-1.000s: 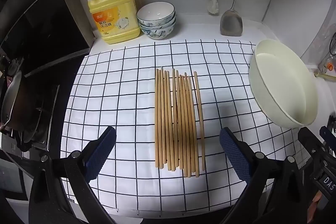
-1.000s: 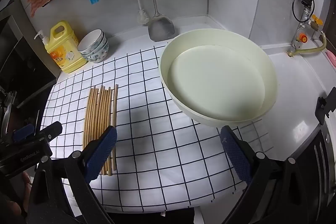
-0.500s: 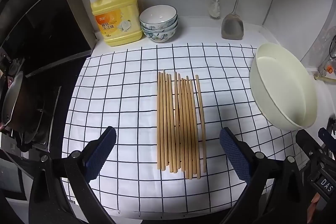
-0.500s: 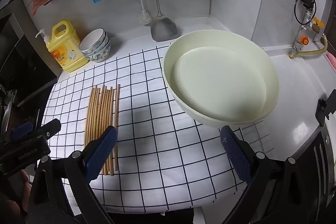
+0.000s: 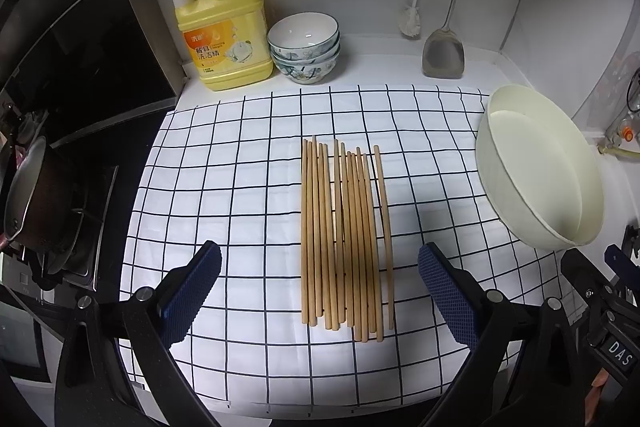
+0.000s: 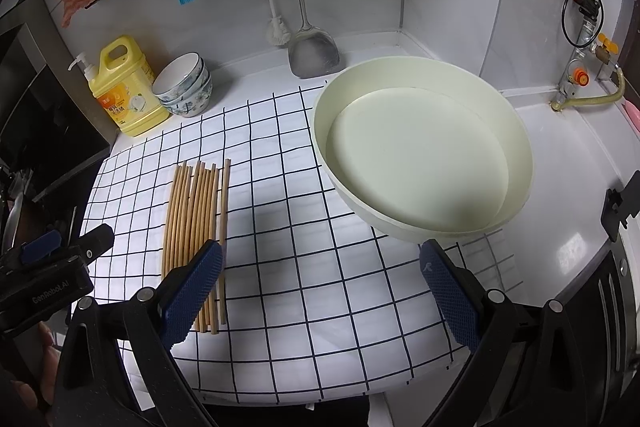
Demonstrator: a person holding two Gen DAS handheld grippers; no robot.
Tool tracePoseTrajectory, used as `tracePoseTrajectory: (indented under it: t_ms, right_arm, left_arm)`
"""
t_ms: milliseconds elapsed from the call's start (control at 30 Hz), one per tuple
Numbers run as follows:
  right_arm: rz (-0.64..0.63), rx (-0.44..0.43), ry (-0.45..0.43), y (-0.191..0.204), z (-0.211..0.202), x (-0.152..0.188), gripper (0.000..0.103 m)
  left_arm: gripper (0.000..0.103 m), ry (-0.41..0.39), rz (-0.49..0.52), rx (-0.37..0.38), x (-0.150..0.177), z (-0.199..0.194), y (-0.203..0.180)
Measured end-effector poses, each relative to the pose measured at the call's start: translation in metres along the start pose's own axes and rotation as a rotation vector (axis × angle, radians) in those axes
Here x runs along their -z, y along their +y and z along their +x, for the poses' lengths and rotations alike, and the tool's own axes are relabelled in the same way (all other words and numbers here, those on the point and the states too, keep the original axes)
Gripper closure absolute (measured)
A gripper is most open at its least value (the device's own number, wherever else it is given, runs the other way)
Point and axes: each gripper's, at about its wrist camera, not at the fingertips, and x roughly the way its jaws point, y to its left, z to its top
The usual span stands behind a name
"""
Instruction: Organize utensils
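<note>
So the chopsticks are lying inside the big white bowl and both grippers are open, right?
Not quite. The chopsticks lie in a row on the checked cloth, apart from the big white bowl, which holds nothing; the right wrist view shows this. The rest is right: the left gripper and right gripper are both open.

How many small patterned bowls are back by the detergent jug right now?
3, nested in one stack against the back wall, just right of the yellow detergent jug, beyond the checked cloth. A further bowl could be hidden inside the stack.
</note>
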Motion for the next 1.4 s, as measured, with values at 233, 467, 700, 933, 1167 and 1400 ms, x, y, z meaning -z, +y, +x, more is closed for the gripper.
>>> tracePoseTrajectory:
  t_ms: [233,467,700,933,1167,1400]
  right_arm:
    - [0.0,-0.002,0.003,0.0004,0.0009,-0.0005,0.009]
    - [0.0,-0.002,0.005,0.001,0.0018,0.0005,0.009]
    - [-0.001,-0.003,0.006,0.0017,0.0026,0.0006,0.009]
    - [-0.004,-0.003,0.009,0.0045,0.0066,0.0014,0.009]
    - [-0.006,-0.005,0.006,0.0054,0.0057,-0.0004,0.009]
    - [-0.007,-0.005,0.011,0.0059,0.0065,-0.001,0.009]
  left_arm:
    - [0.006,-0.002,0.001,-0.002,0.001,0.0001,0.0001]
    - [0.006,0.001,-0.005,-0.003,0.0018,0.0009,0.0009]
    - [0.006,0.001,-0.006,-0.004,0.0017,0.0013,0.0008]
    - [0.006,-0.004,-0.01,-0.004,0.0007,0.0022,0.0013]
    - [0.006,-0.005,-0.015,-0.002,-0.0004,0.003,0.0031]
    - [0.006,-0.006,-0.014,-0.002,0.0002,0.0028,0.003]
